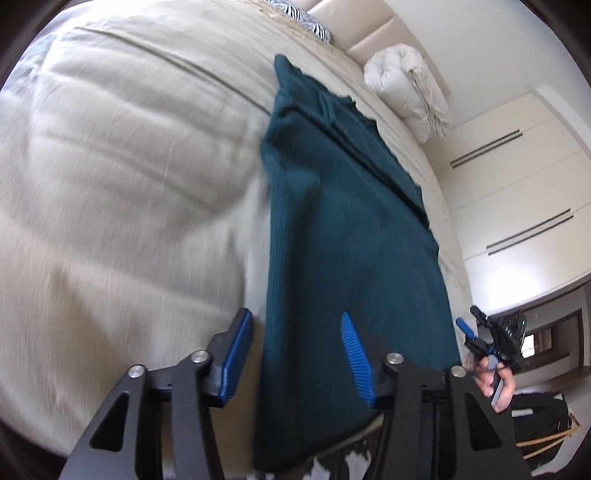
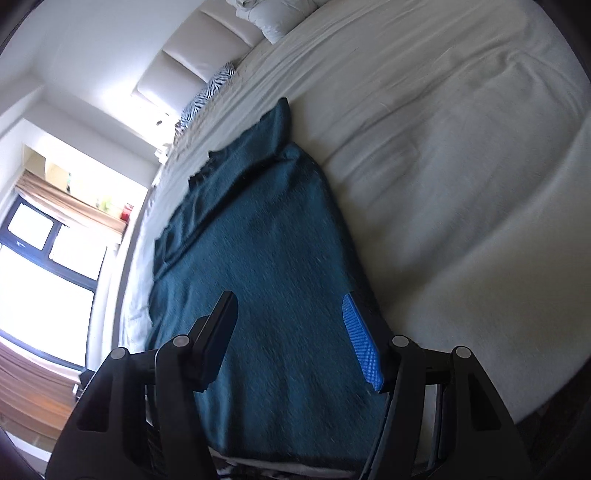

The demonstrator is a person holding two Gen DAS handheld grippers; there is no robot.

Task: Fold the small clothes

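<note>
A dark teal ribbed knit garment lies lengthwise on the beige bed cover, its near hem at the bed's front edge. It also shows in the right wrist view, with a folded part along its left side. My left gripper is open and empty, above the garment's left near edge. My right gripper is open and empty, above the garment's right near part. The right gripper also shows in the left wrist view, held in a hand beside the garment's right edge.
A rolled white duvet and a zebra-print pillow lie at the head of the bed by the padded headboard. White wardrobe doors stand to the right. A window is to the left.
</note>
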